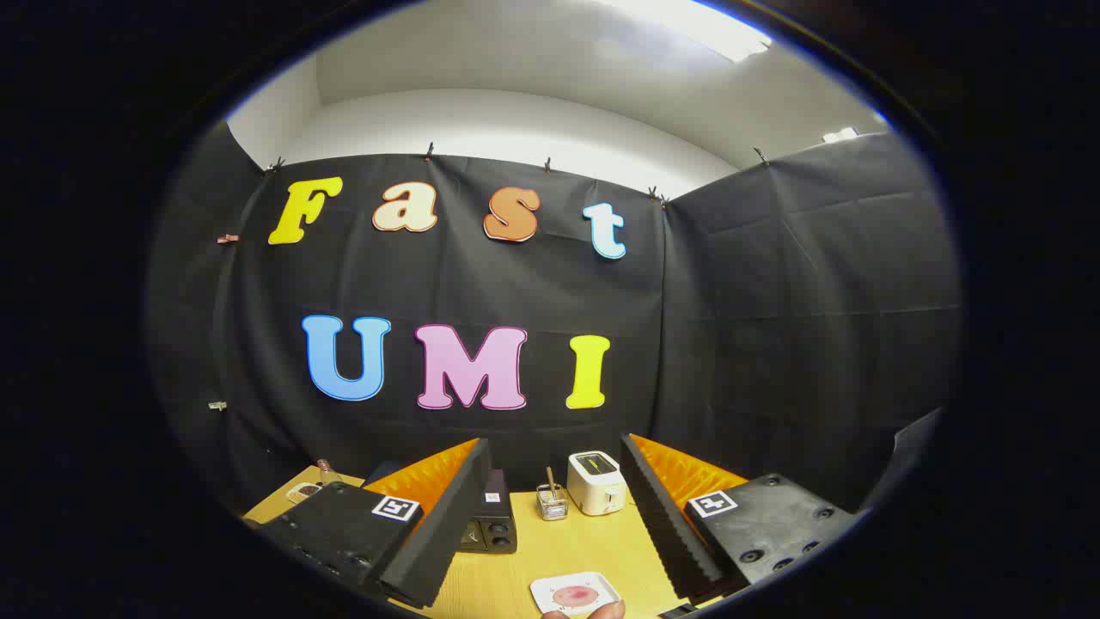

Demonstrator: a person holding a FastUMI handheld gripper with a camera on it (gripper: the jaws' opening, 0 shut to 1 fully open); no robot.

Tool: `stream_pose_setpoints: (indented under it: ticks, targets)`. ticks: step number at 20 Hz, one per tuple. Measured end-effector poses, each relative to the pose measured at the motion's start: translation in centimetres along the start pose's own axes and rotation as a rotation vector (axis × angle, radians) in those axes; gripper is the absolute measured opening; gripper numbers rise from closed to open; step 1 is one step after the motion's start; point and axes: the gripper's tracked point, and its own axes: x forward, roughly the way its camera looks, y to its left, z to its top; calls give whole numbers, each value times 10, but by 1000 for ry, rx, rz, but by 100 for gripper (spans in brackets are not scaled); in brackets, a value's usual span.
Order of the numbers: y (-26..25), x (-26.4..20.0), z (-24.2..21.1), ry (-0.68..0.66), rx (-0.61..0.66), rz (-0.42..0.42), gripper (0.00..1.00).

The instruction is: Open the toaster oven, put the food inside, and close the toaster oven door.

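Two gripper point(550, 550) fingers spread wide, gripping nothing. Small white square plate with pink food point(574, 593) lies between them at 6 o'clock on yellow wooden table point(567, 542); black toaster oven point(491, 524) at 11 o'clock, door position unclear.

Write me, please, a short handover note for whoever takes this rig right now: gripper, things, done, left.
Hand-held gripper: open, fingers spread wide and empty, held above the yellow wooden table.
Between the fingers, nearest: a small white square plate bearing a round pink piece of food, with a person's fingertips at its near edge.
Beyond the fingers: a dark toaster oven, partly hidden by one finger, so its door state is unclear; a wire basket; a white pop-up toaster.
Done: nothing visible.
Left: open the oven, put the food inside, close the door.
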Motion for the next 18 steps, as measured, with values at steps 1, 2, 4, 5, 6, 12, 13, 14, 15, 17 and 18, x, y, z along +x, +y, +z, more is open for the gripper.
stream_pose_setpoints:
  ticks: [1,2,4,5,6,12,13,14,15,17,18]
  targets:
    - [1,0,0,2,2,4,97]
    - [0,-1,0,4,1,6,97]
    - [2,-2,0,7,-2,13,97]
    - [3,-3,1,6,-2,18,97]
    - [3,-5,1,4,-2,21,97]
    - [6,-7,-2,7,-13,21,97]
    - [5,-7,-2,7,-15,19,97]
    - [5,-7,-3,9,-15,18,97]
    - [5,-7,-4,9,-14,18,97]
    - [5,-7,-4,9,-16,18,97]
    - [5,-8,-5,10,-18,19,97]
